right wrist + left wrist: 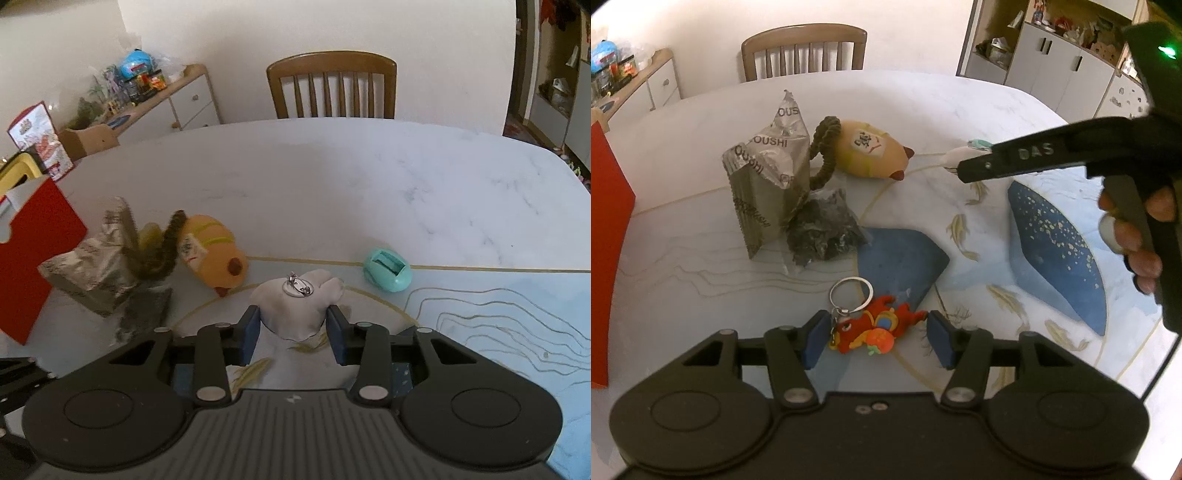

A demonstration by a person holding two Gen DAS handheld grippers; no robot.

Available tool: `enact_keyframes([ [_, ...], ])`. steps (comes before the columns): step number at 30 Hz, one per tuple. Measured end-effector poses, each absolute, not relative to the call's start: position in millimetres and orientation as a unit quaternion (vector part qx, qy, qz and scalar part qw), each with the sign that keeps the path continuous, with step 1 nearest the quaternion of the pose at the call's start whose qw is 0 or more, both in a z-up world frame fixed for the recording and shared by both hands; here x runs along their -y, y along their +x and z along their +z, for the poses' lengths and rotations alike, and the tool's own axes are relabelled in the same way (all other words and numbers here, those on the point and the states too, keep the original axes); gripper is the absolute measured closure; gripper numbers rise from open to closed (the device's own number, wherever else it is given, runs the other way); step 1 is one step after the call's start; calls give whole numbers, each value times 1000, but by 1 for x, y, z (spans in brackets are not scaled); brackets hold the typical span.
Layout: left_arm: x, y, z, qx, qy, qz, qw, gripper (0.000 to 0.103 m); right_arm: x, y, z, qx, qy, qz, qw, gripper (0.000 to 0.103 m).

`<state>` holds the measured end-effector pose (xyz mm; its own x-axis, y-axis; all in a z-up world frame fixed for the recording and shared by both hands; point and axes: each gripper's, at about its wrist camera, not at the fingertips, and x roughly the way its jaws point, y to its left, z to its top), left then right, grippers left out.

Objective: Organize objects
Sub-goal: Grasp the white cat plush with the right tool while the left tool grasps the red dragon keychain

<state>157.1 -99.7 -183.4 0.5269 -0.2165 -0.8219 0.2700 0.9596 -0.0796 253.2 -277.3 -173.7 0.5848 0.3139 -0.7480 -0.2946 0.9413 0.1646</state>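
Observation:
A red dragon keychain (pixel 871 328) with a metal ring lies low on the table, and my left gripper (pixel 877 338) has its blue pads against both its ends. My right gripper (pixel 293 332) is shut on a small white plush pouch (pixel 295 310) that carries a key ring on top. In the left wrist view the same gripper (pixel 960 166) reaches in from the right with the white pouch (pixel 951 158) at its tips. Just beyond the pouch sits a teal egg-shaped case (pixel 387 271).
A yellow plush toy (pixel 871 153) with a braided loop, a silver foil packet (pixel 768 177) and a dark plastic bag (pixel 823 229) cluster at the table's middle left. A red box (pixel 605 229) stands at the left edge. A wooden chair (pixel 332 88) is behind the marble table (pixel 369 184).

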Motion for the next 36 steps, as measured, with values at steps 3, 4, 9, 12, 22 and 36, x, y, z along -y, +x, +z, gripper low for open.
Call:
enact_keyframes([
  [3,99,156,-183,-466,27,-141,873,47,279,244,-167,-421,17,174,890,65],
  [4,98,156,-182,-466,27,-142,873,48,280,240,-165,-422,21,175,889,65],
  [9,92,153,-178,-467,20,-139,873,48,277,221,-155,-422,24,184,887,65],
  [12,86,150,-172,-467,15,-136,873,48,273,209,-146,-418,23,193,887,65],
  [22,66,142,-157,-466,15,-156,871,85,252,181,-123,-406,12,201,891,65],
  [36,54,144,-159,-467,35,-189,863,65,259,153,-133,-422,34,178,888,65],
])
